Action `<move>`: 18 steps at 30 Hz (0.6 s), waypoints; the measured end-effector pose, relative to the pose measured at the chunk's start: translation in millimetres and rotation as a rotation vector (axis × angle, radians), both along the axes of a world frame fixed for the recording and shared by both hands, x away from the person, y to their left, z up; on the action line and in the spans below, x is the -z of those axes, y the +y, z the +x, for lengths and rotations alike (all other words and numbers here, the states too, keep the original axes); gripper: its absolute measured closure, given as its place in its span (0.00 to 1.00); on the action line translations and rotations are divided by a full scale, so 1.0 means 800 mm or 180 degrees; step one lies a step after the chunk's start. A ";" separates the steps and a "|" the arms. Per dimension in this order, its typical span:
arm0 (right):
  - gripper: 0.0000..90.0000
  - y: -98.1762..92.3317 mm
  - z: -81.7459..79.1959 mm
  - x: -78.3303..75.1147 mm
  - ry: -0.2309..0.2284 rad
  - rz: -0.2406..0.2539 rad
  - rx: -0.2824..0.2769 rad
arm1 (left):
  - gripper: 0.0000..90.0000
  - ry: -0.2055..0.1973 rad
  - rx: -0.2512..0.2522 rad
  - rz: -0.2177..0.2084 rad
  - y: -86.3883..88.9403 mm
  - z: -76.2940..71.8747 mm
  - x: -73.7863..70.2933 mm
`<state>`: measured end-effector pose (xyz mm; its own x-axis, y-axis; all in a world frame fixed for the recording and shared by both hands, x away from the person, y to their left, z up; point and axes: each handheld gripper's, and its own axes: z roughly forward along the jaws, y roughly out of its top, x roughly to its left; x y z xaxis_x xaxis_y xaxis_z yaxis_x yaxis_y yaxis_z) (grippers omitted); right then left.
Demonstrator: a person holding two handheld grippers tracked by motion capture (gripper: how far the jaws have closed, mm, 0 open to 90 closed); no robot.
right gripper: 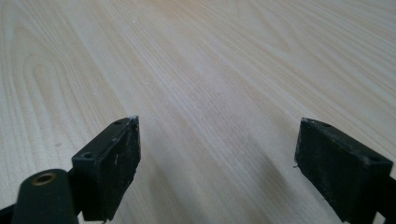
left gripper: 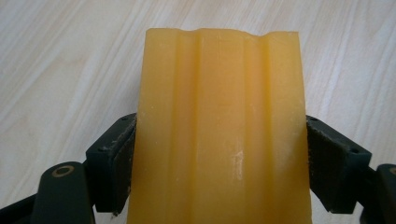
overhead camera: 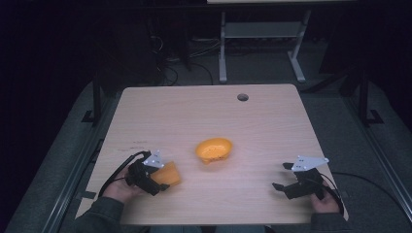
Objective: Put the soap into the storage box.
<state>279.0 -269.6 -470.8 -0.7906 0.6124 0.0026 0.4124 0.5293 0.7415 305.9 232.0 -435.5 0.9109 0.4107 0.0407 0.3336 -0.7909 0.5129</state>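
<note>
Where the pale wood-grain table (overhead camera: 204,121) stands, the room around it is dark; a round cable hole (overhead camera: 243,97) pierces the far edge, and a white metal frame (overhead camera: 262,43) and loose cables lie on the grey floor beyond. Both forearms are cut off at the bottom edge of the high view, and the near end of the orange ridged piece (left gripper: 219,130) runs out of the left gripper view, so its full shape cannot be made out. Left hand-held gripper (overhead camera: 158,183): closed on the orange ridged piece, both pads pressed against its long sides, at the near left of the table. Right hand-held gripper (overhead camera: 284,175): jaws spread wide, holding nothing, at the near right. An orange bowl (overhead camera: 214,149) sits near the table's centre, apart from both.
</note>
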 end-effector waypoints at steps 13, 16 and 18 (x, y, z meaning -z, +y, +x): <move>0.15 -0.003 -0.001 -0.001 -0.0015 0.0055 0.0005 | 0.23 0.0075 0.0058 -0.0021 -0.013 0.016 -0.016; 0.15 -0.002 -0.002 -0.001 -0.0023 0.0070 0.0008 | 0.23 0.0061 0.0071 -0.0020 -0.014 0.021 -0.023; 0.15 -0.002 -0.002 -0.002 -0.0028 0.0066 -0.0004 | 0.23 0.0058 0.0068 -0.0011 -0.015 0.025 -0.029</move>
